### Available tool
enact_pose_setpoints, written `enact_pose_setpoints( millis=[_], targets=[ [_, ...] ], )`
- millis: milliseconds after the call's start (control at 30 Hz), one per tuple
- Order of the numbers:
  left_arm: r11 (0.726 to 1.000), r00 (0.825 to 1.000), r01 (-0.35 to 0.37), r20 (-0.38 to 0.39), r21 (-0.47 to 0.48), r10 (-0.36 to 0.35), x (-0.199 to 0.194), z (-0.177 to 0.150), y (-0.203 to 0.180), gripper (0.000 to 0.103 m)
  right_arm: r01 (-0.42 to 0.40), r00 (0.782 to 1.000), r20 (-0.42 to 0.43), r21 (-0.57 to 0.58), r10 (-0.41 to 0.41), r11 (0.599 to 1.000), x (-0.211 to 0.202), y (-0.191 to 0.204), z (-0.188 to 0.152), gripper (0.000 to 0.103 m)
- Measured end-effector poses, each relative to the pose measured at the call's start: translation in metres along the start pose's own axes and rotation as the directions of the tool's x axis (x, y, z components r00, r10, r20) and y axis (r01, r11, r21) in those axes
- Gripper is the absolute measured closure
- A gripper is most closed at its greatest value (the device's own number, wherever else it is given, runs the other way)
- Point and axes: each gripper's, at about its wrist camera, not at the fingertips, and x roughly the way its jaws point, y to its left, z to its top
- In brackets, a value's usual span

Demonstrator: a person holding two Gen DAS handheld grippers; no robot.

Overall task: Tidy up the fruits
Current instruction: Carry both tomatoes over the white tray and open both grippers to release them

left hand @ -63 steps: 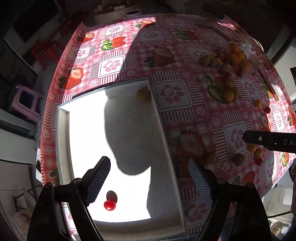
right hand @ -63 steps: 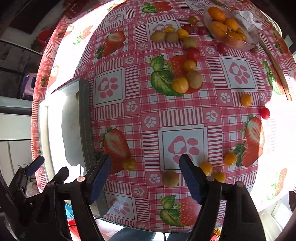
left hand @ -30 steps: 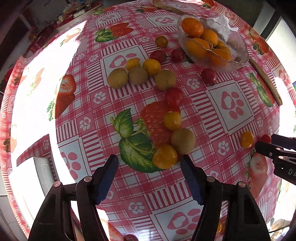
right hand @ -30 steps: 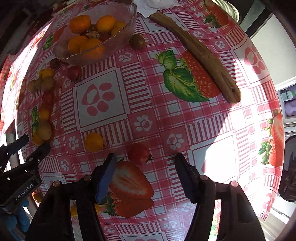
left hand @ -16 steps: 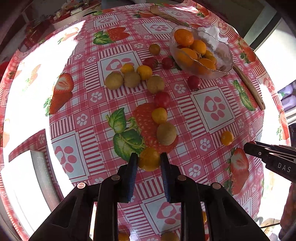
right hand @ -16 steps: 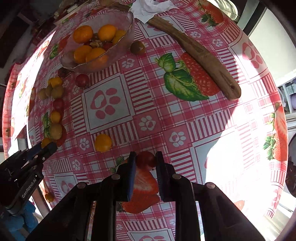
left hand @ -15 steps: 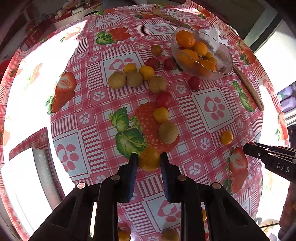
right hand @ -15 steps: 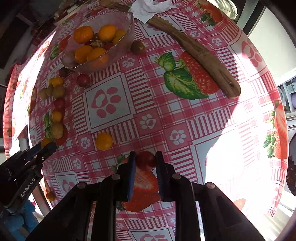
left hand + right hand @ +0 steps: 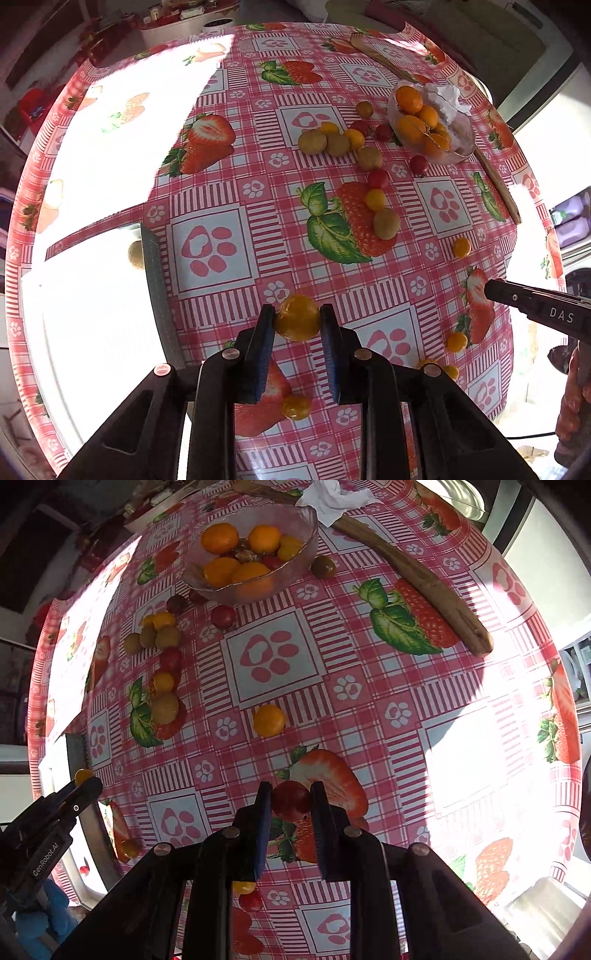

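Your left gripper [image 9: 297, 320] is clamped on a yellow-orange tomato [image 9: 296, 317], pinched between both pads above the checked tabletop [image 9: 229, 177]. Your right gripper [image 9: 290, 800] is closed around a red cherry tomato [image 9: 290, 799] in the same way, over a printed strawberry.

Just under your left gripper a small yellow tomato [image 9: 295, 406] lies on the cloth. To your left sits the white tray [image 9: 88, 314], washed out by sunlight, with a brownish fruit [image 9: 135, 254] just inside its far right edge. Between the grippers one orange tomato [image 9: 269, 720] lies alone.

Farther out, a loose line of fruit runs over the cloth: a brown-green one [image 9: 386, 223], a yellow one [image 9: 375, 199] touching it, a red one [image 9: 378, 179], then a cluster of brownish and yellow pieces [image 9: 334, 142]. Beyond them a glass bowl [image 9: 295, 565] holds oranges [image 9: 219, 539], with a wooden stick [image 9: 424, 579] and crumpled white paper [image 9: 332, 498] at the far side.
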Motion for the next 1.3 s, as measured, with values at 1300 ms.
enact_pose_setpoints(
  millis=[1300],
  targets=[
    [0.937,0.985,-0.173,-0.058,-0.302,0.163,-0.003,-0.097,0.201,0.077,-0.168,0.979,-0.174,-0.417,0.103,0.893,0.071,0.313,-0.053,0.080]
  ],
)
